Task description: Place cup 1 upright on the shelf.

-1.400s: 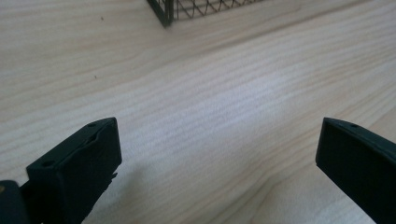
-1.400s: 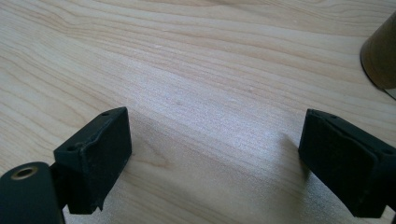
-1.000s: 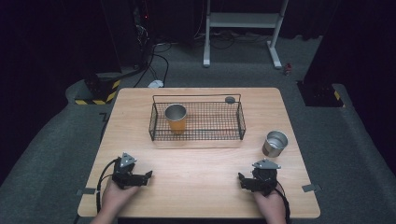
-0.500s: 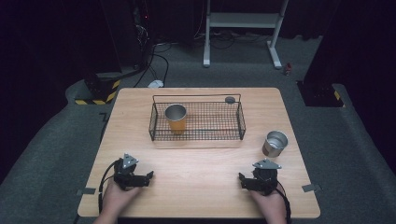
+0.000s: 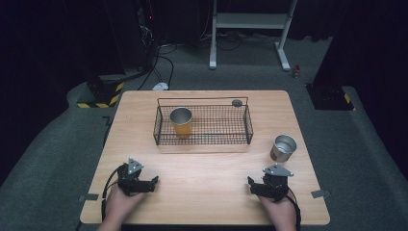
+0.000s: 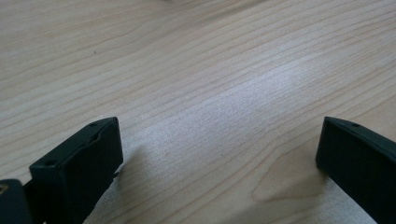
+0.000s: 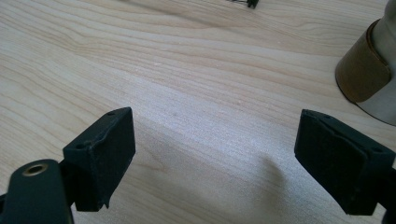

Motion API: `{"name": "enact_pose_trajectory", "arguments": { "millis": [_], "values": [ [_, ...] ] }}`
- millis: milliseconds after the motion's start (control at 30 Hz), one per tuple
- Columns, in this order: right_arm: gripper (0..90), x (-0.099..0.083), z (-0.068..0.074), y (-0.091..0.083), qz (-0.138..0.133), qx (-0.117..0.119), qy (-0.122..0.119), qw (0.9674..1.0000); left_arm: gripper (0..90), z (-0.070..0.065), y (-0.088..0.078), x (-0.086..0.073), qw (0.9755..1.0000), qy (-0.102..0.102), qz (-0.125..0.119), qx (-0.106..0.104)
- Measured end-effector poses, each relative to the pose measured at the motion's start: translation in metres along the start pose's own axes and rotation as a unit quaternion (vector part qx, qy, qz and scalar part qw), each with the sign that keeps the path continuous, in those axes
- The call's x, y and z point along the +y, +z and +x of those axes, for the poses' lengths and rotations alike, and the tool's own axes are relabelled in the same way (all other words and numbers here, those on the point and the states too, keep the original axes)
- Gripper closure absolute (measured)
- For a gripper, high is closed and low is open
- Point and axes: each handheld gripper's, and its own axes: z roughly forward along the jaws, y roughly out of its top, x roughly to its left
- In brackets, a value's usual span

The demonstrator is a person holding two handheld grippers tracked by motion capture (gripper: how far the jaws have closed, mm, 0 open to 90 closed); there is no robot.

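Observation:
A black wire basket (image 5: 202, 141) stands on the wooden table (image 5: 207, 168) at the middle back, with an orange metal cup (image 5: 181, 121) upright in its left end. A silver metal cup (image 5: 283, 147) stands on the table right of the basket; its brown-banded base (image 7: 364, 70) shows at the upper right of the right gripper view. My left gripper (image 5: 153, 183) (image 6: 219, 154) rests near the front left edge, open, with bare wood between its jaws. My right gripper (image 5: 251, 185) (image 7: 215, 144) rests near the front right, open and holding nothing, just short of the silver cup.
A small dark round thing (image 5: 236, 102) sits by the basket's back right corner. Dark carpet surrounds the table, with a white stand (image 5: 250, 29) and cables (image 5: 163, 72) on the floor behind it. Bare wood lies between the grippers and the basket.

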Motion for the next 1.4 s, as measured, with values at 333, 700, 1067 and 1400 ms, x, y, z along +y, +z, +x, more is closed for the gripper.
{"name": "enact_pose_trajectory", "arguments": {
  "millis": [333,700,1067,1400],
  "values": [
    [12.7,-0.001,0.001,-0.005,-0.01,-0.002,-0.001,0.9999,0.5,0.003,0.002,0.0,0.9997,-0.023,0.006,-0.009],
    [13.4,-0.002,0.004,-0.011,-0.019,-0.02,-0.001,0.9996,0.3,0.003,0.002,0.0,0.9996,-0.026,0.007,-0.009],
    [13.2,-0.007,-0.002,-0.017,-0.021,-0.042,0.012,0.9988,0.3,0.003,0.002,0.0,0.9996,-0.026,0.007,-0.009],
    [12.8,-0.01,-0.012,-0.024,-0.026,-0.053,0.023,0.998,0.2,0.003,0.002,0.0,0.9996,-0.025,0.008,-0.008]
  ]
}}
